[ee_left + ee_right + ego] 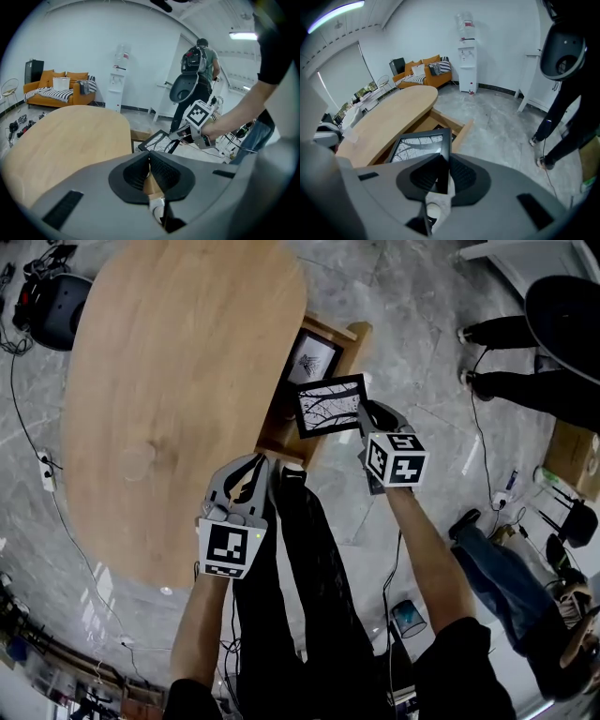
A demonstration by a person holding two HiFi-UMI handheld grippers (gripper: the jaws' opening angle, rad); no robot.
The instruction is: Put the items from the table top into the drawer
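My right gripper [364, 414] is shut on the right edge of a black-framed picture [330, 406] and holds it in the air over the open wooden drawer [360, 334] at the oval table's [169, 381] right side. Another framed picture [309, 357] lies inside that drawer. In the right gripper view the held frame [422, 143] stands edge-on between the pads of my right gripper [443, 159], above the drawer [461, 129]. My left gripper [255, 461] hangs at the table's near edge, shut and holding nothing. Its own view shows its pads [150, 157] meeting, with the right gripper [185, 136] and the frame [154, 139] ahead.
A person's legs [506, 334] and a black chair [572, 306] are at the far right; another person [497, 559] is lower right. Dark gear [52, 301] and a power strip [45, 470] lie on the floor at left. An orange sofa [61, 86] and a water dispenser [117, 77] stand against the wall.
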